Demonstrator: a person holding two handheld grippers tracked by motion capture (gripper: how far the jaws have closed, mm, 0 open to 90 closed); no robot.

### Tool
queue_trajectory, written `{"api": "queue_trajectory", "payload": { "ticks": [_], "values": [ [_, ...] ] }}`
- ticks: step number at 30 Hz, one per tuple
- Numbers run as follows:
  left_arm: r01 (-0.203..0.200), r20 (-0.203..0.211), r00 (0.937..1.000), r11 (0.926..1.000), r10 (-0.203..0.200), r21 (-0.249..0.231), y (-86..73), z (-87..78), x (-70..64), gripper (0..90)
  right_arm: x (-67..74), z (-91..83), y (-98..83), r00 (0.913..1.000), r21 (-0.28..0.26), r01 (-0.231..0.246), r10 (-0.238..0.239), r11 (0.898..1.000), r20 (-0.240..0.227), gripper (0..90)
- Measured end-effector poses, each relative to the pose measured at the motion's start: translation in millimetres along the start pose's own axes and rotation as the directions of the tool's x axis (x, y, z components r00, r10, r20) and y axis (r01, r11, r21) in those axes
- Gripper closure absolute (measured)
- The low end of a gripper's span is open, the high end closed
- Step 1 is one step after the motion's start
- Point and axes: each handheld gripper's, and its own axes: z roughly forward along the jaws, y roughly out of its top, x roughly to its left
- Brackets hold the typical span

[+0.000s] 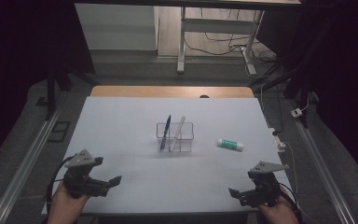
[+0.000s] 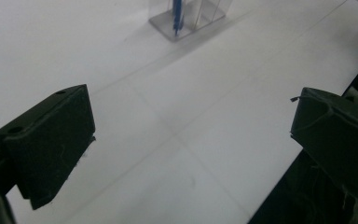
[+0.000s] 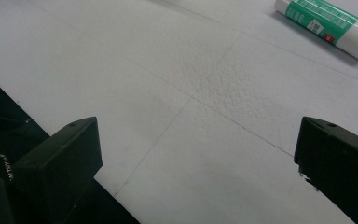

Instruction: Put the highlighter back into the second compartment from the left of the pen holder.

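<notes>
While the clear holder [image 1: 175, 136] stands near the middle of the white table [image 1: 121, 121], a blue pen [image 1: 166, 131] leans in its left compartment and a pale, whitish stick [image 1: 178, 132] leans in the one beside it, both tilted with their tops toward the far side. In the left gripper view the base of the holder [image 2: 186, 21] sits at the top edge, with the blue pen's tip [image 2: 176, 18] resting inside it, well beyond the jaws.

To the right of the holder, apart from it, a glue stick [image 1: 230, 144] with a green label lies on its side on the table. In the right gripper view the same glue stick [image 3: 328, 25] lies in the top right corner, well ahead of the jaws and touching nothing else.

The left gripper [image 1: 114, 180] hovers at the near left corner of the table, held in the person's left hand [image 1: 67, 203], pointing toward the right. Its jaws stand wide apart with nothing between them; bare table shows in the gap [image 2: 191, 140].

The right gripper [image 1: 233, 192] sits at the near right corner in the person's right hand [image 1: 275, 212], pointing toward the left, so the two grippers face each other across the near edge. Its jaws are also spread wide and hold nothing, with bare table showing between them [image 3: 200, 154].

Beyond the table's far edge a strip of wood [image 1: 172, 91] shows, then a grey floor with the legs of another table [image 1: 182, 42] and loose cables [image 1: 223, 46].
</notes>
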Motion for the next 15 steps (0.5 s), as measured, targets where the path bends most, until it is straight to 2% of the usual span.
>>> {"api": "queue_trajectory", "payload": {
  "ticks": [4,9,15],
  "values": [
    [0.019,-0.020,0.9996,0.9998,-0.018,0.010,-15.0,-8.9,1.8,0.0,0.0,0.0,0.0,1.0000,0.000,-0.001,0.001,1.000,0.001,0.6],
    [0.021,-0.050,0.9985,0.9988,-0.019,0.045,-28.9,-13.4,1.4,0.0,-0.1,-0.1,0.0,1.0000,0.000,-0.001,0.001,1.000,0.001,0.6],
    [0.034,-0.053,0.9981,0.9971,-0.031,0.068,-33.1,-14.6,2.2,0.0,0.5,0.3,0.1,1.0000,0.003,0.005,-0.005,1.000,0.007,0.6]
  ]
}}
